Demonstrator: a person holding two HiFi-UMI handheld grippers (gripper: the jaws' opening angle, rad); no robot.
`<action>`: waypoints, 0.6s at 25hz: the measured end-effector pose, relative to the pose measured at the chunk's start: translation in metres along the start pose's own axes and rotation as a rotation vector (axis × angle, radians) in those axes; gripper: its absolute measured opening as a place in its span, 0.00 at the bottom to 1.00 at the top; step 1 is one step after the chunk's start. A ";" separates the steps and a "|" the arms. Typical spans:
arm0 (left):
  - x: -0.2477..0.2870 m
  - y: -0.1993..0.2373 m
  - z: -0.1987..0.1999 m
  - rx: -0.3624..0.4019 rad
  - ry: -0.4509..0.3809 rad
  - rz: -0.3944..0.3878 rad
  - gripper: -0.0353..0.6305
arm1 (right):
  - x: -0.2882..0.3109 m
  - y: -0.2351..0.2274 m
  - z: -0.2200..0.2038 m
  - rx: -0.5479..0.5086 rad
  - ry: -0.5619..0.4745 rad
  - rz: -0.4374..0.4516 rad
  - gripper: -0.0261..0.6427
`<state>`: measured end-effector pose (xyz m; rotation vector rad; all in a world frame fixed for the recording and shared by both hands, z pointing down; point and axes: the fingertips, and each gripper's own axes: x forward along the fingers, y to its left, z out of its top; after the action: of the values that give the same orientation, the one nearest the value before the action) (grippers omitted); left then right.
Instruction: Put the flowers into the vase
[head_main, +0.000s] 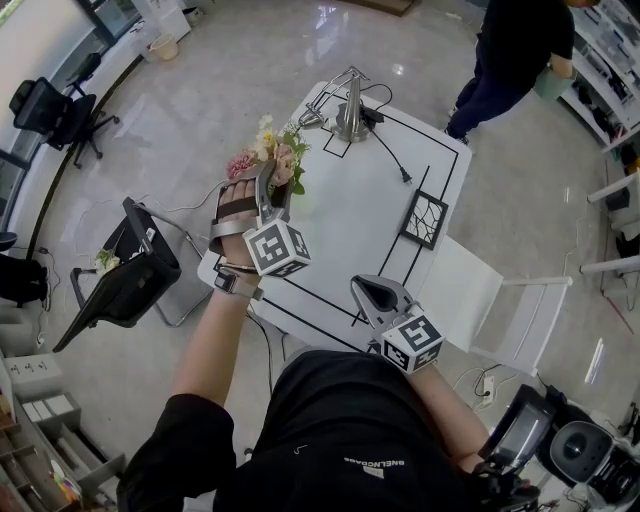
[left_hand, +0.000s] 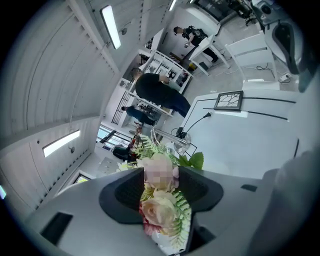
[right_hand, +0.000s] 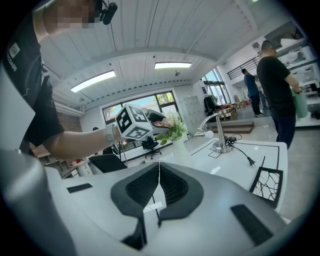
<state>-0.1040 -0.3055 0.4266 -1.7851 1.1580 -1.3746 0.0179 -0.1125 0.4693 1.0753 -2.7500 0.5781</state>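
A bunch of pink, cream and white flowers (head_main: 268, 148) with green leaves stands at the left edge of the white table (head_main: 350, 220). In the right gripper view the flowers (right_hand: 172, 129) rise from a slim white vase (right_hand: 181, 150). My left gripper (head_main: 280, 175) reaches in over them. Seen along that gripper, the blooms (left_hand: 161, 207) lie between its parted jaws, and I see no pad squeezing them, so the left gripper (left_hand: 161, 170) is open. My right gripper (head_main: 365, 285) rests low at the table's near edge, shut and empty, its jaws (right_hand: 159, 165) meeting in a thin line.
A metal desk lamp (head_main: 350, 110) with a black cord (head_main: 390, 155) stands at the table's far end. A black-framed panel (head_main: 424, 218) sits near the right edge. A white chair (head_main: 470, 295) is on the right, a black chair (head_main: 135, 265) on the left, and a person (head_main: 510, 50) beyond the table.
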 end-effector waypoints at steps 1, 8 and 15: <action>-0.002 -0.001 0.003 0.000 -0.010 0.000 0.35 | 0.000 0.000 0.000 0.001 0.000 -0.001 0.06; -0.009 -0.013 0.018 -0.047 -0.070 -0.035 0.40 | -0.001 -0.002 -0.002 0.004 0.001 -0.003 0.06; -0.023 -0.021 0.036 -0.129 -0.144 -0.074 0.48 | -0.003 -0.004 -0.003 0.008 -0.001 -0.008 0.06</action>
<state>-0.0655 -0.2768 0.4244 -2.0011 1.1362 -1.2131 0.0223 -0.1120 0.4730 1.0883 -2.7447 0.5890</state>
